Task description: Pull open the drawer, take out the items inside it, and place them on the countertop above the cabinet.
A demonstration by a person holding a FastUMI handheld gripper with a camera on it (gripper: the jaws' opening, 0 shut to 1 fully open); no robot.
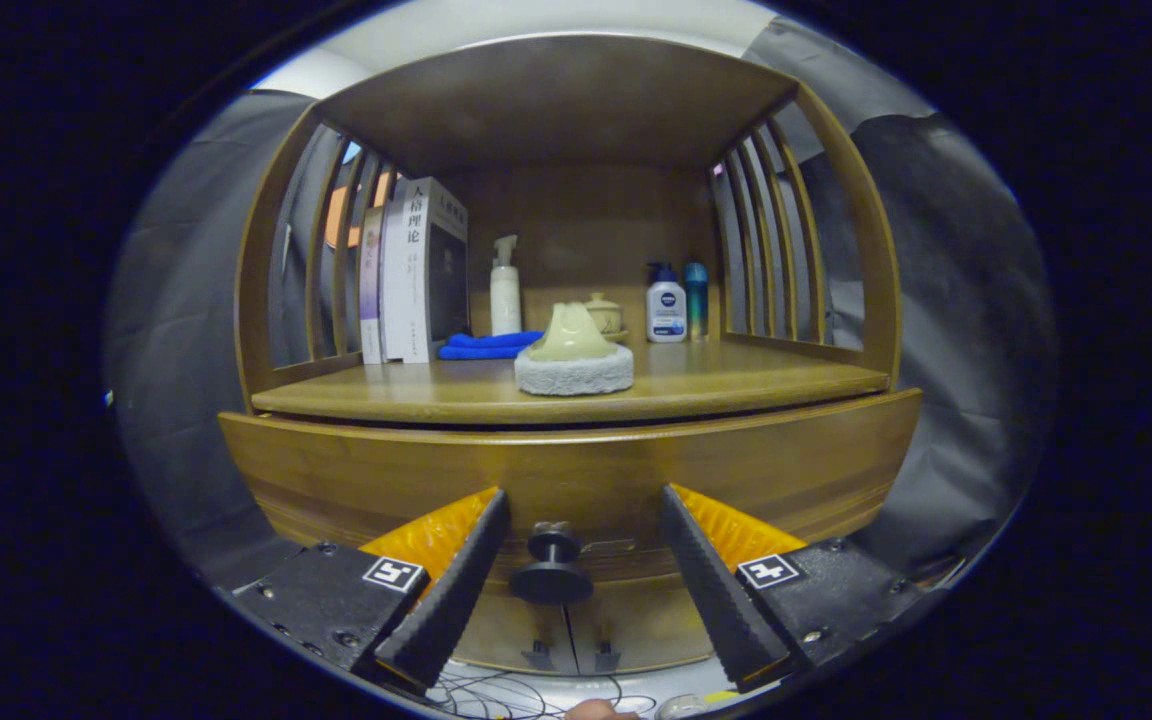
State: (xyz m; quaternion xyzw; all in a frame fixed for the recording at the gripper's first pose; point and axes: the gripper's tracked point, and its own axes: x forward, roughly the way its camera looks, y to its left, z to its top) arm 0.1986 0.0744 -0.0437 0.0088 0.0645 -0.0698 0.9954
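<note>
A wooden cabinet's drawer front (576, 470) spans the width just ahead of me, under the countertop (696, 385). Its dark round knob (551, 565) sits between my two fingers, nearer the left one, untouched by either. My gripper (584, 500) is open, its fingers spread wide on both sides of the knob. The drawer looks closed or nearly so, and its inside is hidden. On the countertop stands a pale green scrubber on a grey round pad (574, 358).
At the shelf's back are upright books (416, 270), a folded blue cloth (489, 345), a white spray bottle (505, 288), a small lidded jar (604, 314), a white lotion bottle (666, 303) and a teal bottle (697, 299). Slatted wooden sides flank the shelf. Cables lie on the floor below.
</note>
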